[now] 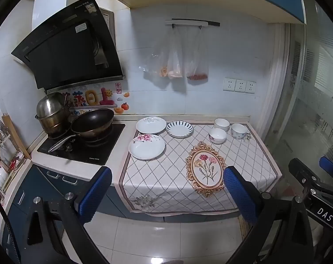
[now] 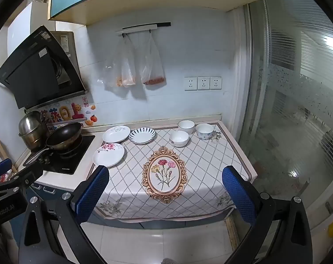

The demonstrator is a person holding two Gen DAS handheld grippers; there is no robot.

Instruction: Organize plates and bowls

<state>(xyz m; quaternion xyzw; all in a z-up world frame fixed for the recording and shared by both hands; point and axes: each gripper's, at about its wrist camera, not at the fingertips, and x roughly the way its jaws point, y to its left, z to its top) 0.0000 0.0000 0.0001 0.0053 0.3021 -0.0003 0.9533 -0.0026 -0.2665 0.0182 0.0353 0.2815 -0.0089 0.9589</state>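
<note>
Three plates lie on the left of a patterned cloth (image 1: 243, 154): a pink-flower plate (image 1: 146, 147) (image 2: 108, 155) nearest, a white plate (image 1: 151, 125) (image 2: 116, 134) behind it, a blue-striped plate (image 1: 179, 129) (image 2: 142, 135) to the right. Three bowls stand at the back right: a white one (image 1: 221, 124) (image 2: 186, 126), a pink-patterned one (image 1: 217, 135) (image 2: 179, 138), a dotted one (image 1: 238, 131) (image 2: 204, 131). My left gripper (image 1: 166, 194) and right gripper (image 2: 166, 194) are open and empty, held in front of the counter, short of the cloth's front edge.
A stove (image 1: 82, 145) with a wok (image 1: 92, 122) and a steel pot (image 1: 50, 114) is left of the plates. A small glass (image 2: 215, 138) stands beside the dotted bowl. Bags (image 1: 177, 61) hang on the back wall. A glass partition (image 2: 298, 110) bounds the right side.
</note>
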